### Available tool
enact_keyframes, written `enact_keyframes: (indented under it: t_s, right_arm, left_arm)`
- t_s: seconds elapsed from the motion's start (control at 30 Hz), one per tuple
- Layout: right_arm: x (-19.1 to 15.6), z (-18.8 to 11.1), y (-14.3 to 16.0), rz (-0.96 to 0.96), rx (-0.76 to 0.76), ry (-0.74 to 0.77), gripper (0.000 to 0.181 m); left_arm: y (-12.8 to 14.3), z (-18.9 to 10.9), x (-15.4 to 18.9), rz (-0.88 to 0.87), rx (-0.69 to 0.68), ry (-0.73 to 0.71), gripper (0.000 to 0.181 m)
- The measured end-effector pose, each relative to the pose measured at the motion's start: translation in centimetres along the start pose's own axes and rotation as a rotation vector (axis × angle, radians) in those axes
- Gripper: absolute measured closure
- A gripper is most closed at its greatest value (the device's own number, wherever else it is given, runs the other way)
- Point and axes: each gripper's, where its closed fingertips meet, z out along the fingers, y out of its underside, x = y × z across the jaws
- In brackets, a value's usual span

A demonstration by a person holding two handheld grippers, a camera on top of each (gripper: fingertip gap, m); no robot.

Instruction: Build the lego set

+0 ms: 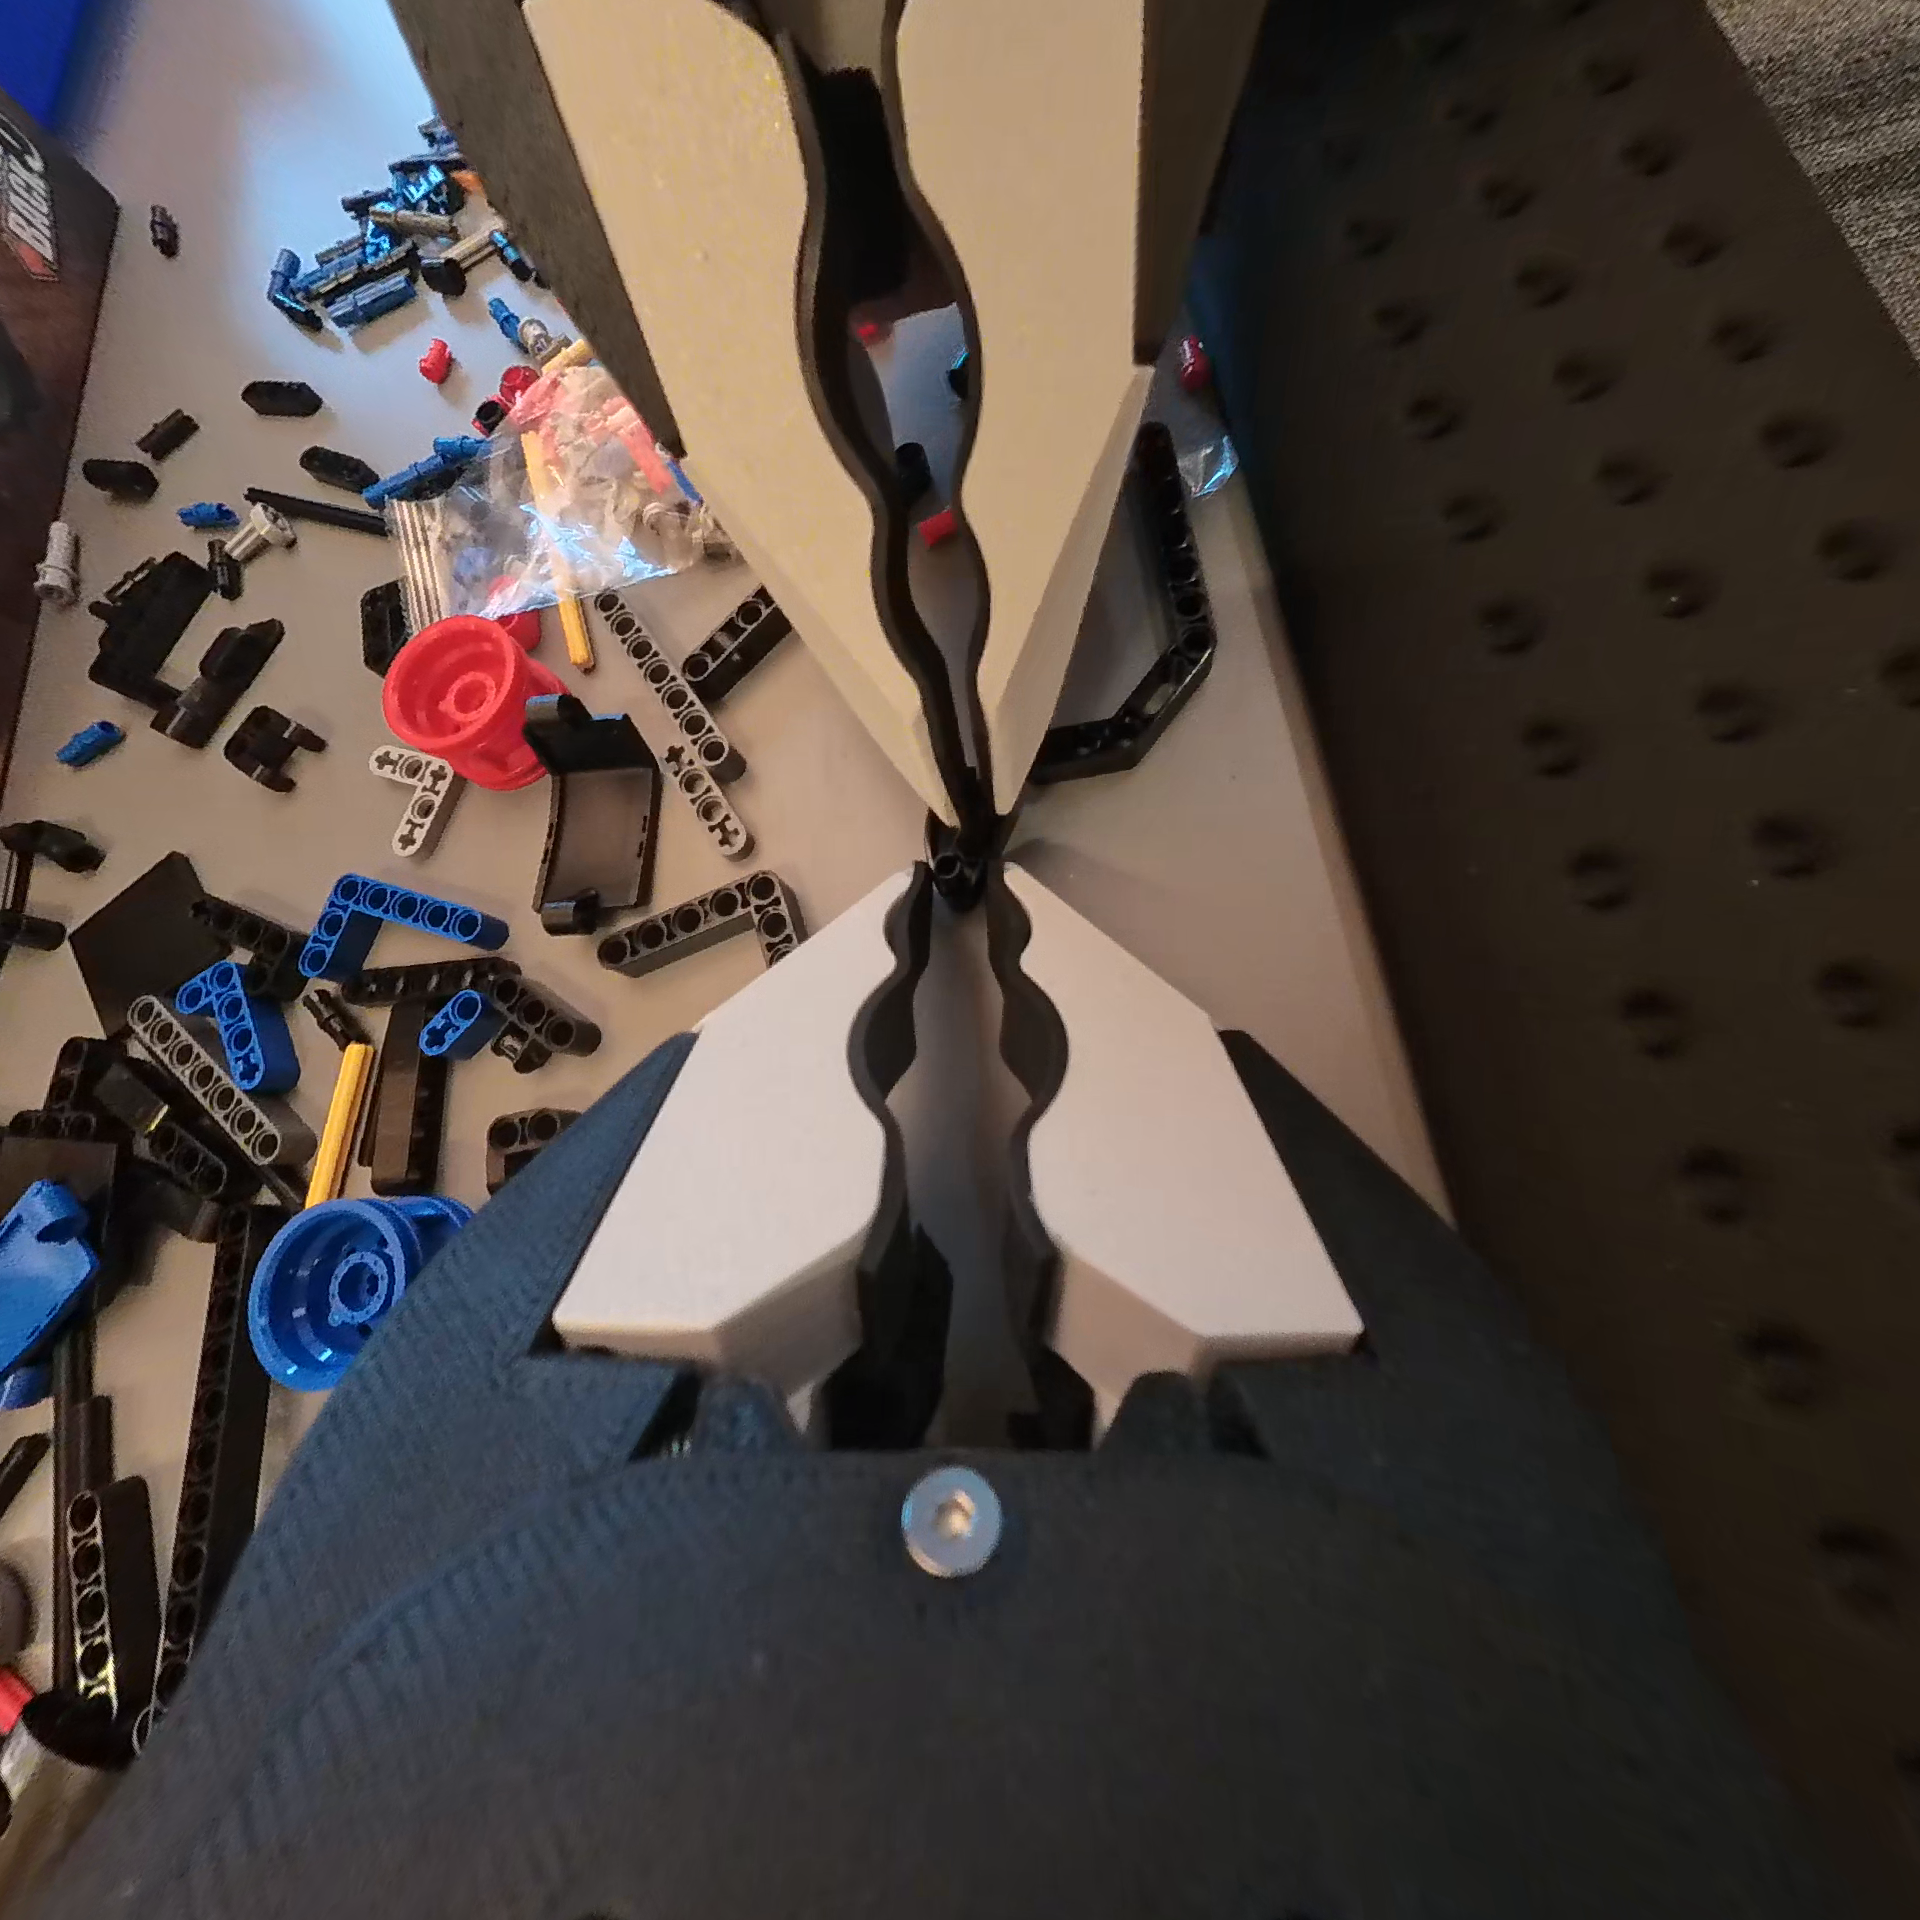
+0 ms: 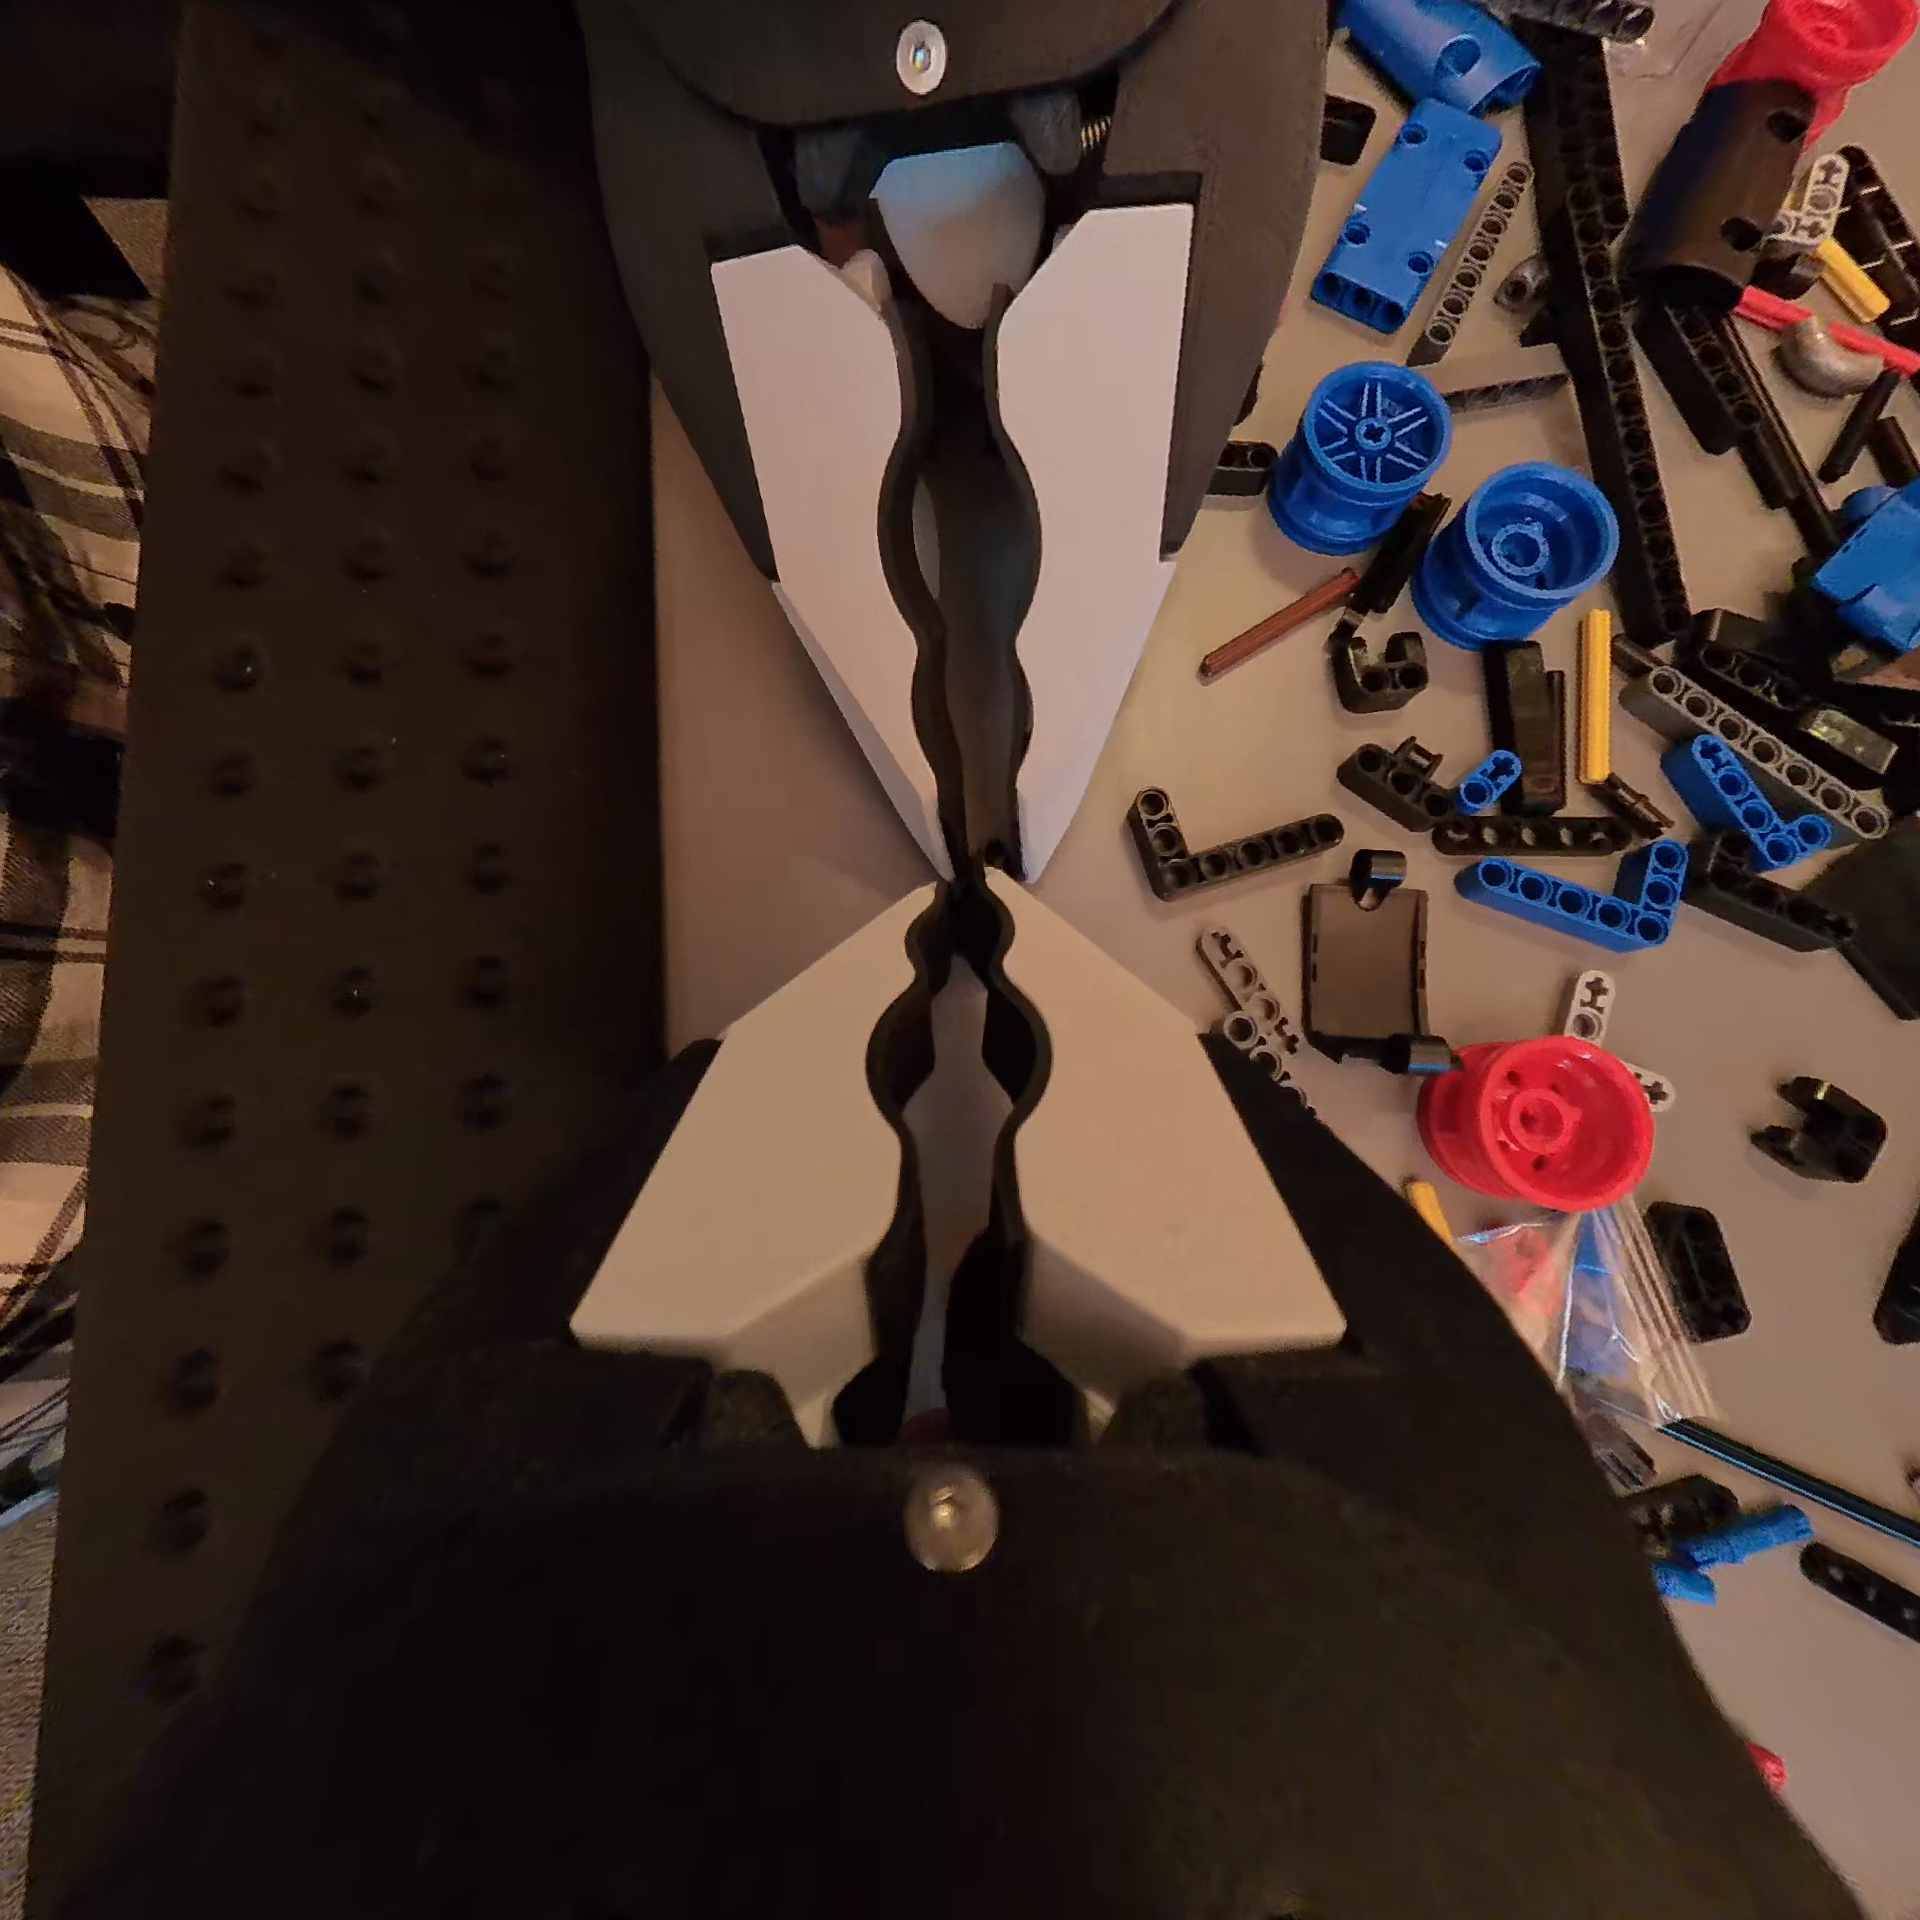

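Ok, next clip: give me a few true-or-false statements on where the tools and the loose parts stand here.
1. The left tool and right tool are both closed, tip to tip at a small black piece. True.
2. The right tool grips the red wheel. False: the wheel lies on the table, beside a black panel.
3. Two blue wheels lie side by side on the table. True.
4. The clear bag is empty. False: small parts still show inside it.
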Motion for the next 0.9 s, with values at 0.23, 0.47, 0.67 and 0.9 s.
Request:
enact_keyframes:
  t_s: [0.23,0.47,0.67,0.9]
  right_arm:
    - [-0.3,0.8,0.4,-0.024,-0.083,-0.025,0.181]
    - [-0.1,0.6,0.2,-0.013,-0.071,-0.039,0.181]
    - [0.3,0.0,-0.2,0.014,-0.019,-0.013,0.181]
    - [0.7,-0.6,-0.2,0.067,0.006,0.038,0.181]
  left_arm:
    - [0.1,0.0,0.0,0.003,0.002,0.002,0.173]
    - [0.1,-0.1,0.1,-0.004,0.005,0.009,0.173]
    - [0.0,0.0,0.1,-0.007,0.009,0.013,0.172]
    - [0.0,0.0,0.1,-0.010,0.011,0.017,0.172]
